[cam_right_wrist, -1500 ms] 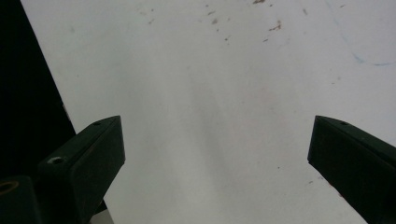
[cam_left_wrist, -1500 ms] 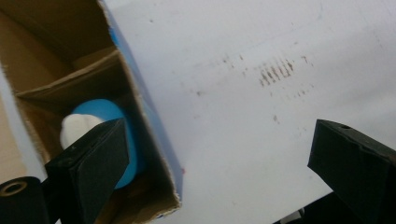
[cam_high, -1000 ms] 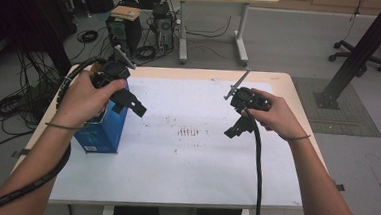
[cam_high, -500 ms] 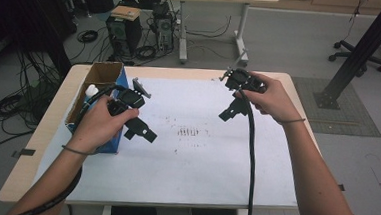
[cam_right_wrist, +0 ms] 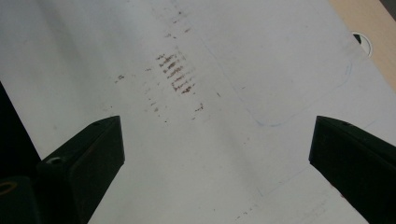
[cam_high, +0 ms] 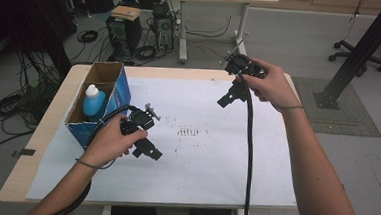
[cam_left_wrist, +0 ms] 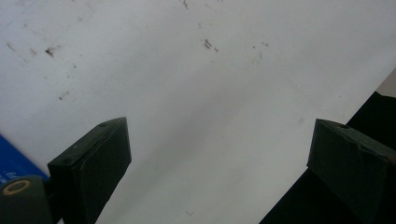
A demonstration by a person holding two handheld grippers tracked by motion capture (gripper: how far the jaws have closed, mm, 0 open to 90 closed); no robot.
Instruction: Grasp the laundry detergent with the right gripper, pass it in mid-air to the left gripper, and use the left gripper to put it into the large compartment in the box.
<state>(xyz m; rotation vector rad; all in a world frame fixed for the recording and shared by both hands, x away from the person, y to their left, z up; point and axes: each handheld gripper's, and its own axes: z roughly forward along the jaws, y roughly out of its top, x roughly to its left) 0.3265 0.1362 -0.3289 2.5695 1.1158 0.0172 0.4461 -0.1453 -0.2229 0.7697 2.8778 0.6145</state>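
Observation:
In the high view my left gripper (cam_high: 142, 133) is in the person's left hand, low over the white paper (cam_high: 200, 158), just right of an open box with blue sides (cam_high: 123, 90). A blue bottle with a white cap (cam_high: 93, 100) stands inside that box. In the left gripper view, the left gripper (cam_left_wrist: 219, 128) has its jaws wide apart over bare paper, with a corner of the blue box (cam_left_wrist: 11, 163) at lower left. The right hand holds my right gripper (cam_high: 237, 79) above the table's far edge. My right gripper (cam_right_wrist: 217, 123) is open with nothing between its fingers, over brown smudges (cam_right_wrist: 176, 73).
The wooden table (cam_high: 36, 143) is covered by the paper, with a patch of smudge marks (cam_high: 189, 132) at its middle. A black cable (cam_high: 248, 156) hangs from the right gripper across the paper. Beyond the table are computer cases (cam_high: 119, 28), floor cables and a desk leg (cam_high: 183, 32).
The left hand came off the top of the box, moving right and toward the person, which uncovered the bottle. The right hand moved away toward the far edge.

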